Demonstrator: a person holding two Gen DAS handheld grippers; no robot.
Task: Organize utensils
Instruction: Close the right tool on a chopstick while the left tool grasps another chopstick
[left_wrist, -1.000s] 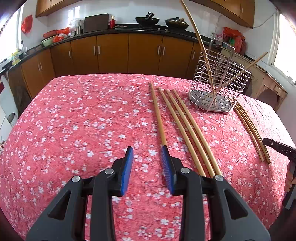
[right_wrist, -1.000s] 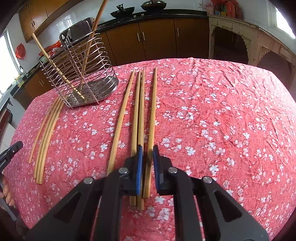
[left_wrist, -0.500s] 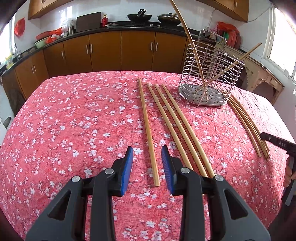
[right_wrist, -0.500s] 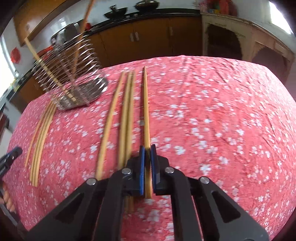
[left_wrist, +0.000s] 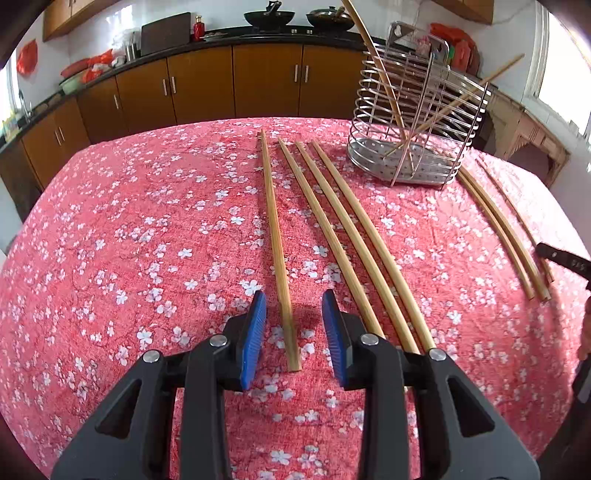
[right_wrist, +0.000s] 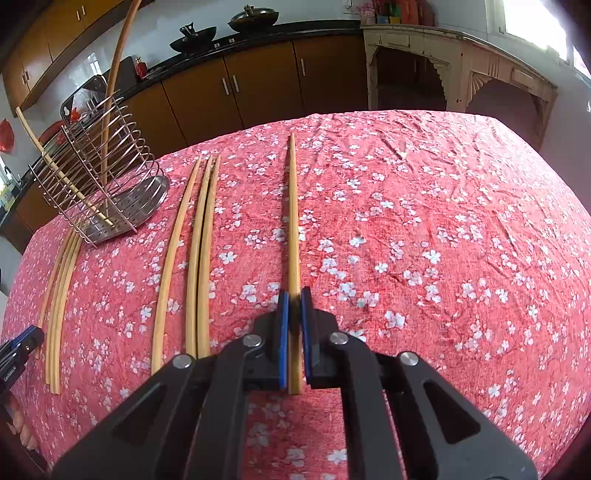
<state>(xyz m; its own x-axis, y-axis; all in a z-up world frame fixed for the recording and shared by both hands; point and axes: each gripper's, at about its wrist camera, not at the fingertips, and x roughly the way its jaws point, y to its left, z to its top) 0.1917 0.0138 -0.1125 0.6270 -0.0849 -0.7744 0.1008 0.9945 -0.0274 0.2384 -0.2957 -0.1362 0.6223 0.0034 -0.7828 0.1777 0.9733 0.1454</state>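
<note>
Long bamboo chopsticks lie on a red floral tablecloth (left_wrist: 129, 240). In the left wrist view my left gripper (left_wrist: 293, 310) is open, its blue pads on either side of the near end of one chopstick (left_wrist: 275, 236). Three more chopsticks (left_wrist: 354, 236) lie to its right. A wire utensil holder (left_wrist: 410, 122) with two chopsticks in it stands at the back right. In the right wrist view my right gripper (right_wrist: 293, 295) is shut on a single chopstick (right_wrist: 293, 221), with three chopsticks (right_wrist: 195, 251) to its left and the holder (right_wrist: 107, 177) at the far left.
More chopsticks (left_wrist: 498, 229) lie right of the holder and show in the right wrist view (right_wrist: 61, 280). Kitchen cabinets (left_wrist: 203, 88) and a counter with woks stand behind the table. The table edge falls away on all sides.
My right gripper closed on one chopstick and pulled it away to the right of the other three. My left gripper shifted so that a chopstick lies between its open pads.
</note>
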